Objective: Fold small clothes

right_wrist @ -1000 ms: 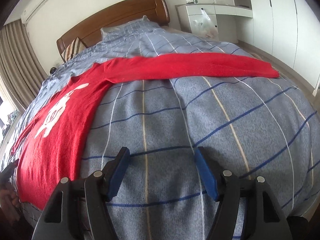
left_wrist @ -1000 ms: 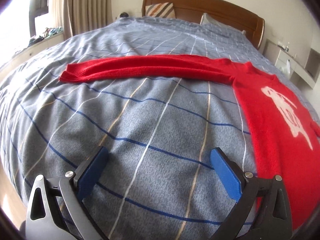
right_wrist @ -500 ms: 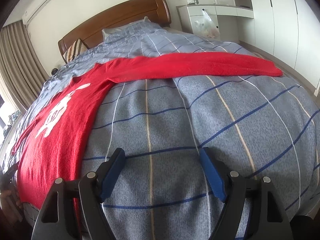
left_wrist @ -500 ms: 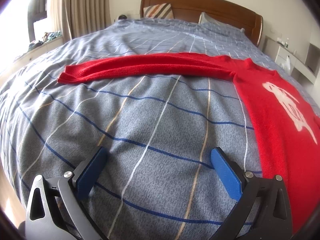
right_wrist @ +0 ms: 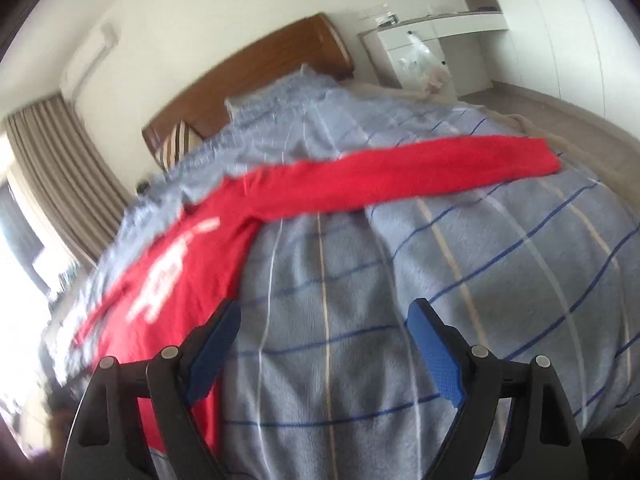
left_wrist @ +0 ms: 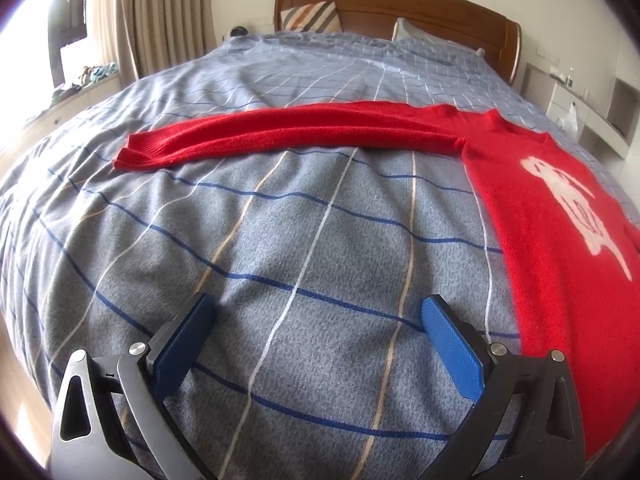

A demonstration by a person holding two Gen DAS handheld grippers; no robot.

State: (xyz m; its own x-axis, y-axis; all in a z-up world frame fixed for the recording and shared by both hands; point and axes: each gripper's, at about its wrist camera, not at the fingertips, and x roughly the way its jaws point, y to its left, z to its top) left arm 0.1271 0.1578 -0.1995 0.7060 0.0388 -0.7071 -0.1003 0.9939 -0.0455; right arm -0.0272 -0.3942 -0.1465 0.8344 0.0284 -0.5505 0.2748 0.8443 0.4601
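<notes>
Red and unfolded, the sweater [left_wrist: 560, 232] lies flat across our bed [left_wrist: 280, 240], sleeves out toward both side edges. Left gripper [left_wrist: 316, 340] gapes empty; right gripper [right_wrist: 324, 344] has just been opening, nothing between (all folding remains, we judge).

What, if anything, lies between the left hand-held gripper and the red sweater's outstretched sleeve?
Nothing visible. Only bare checked bedspread lies between the open left hand-held gripper and the sleeve of the red sweater.
</notes>
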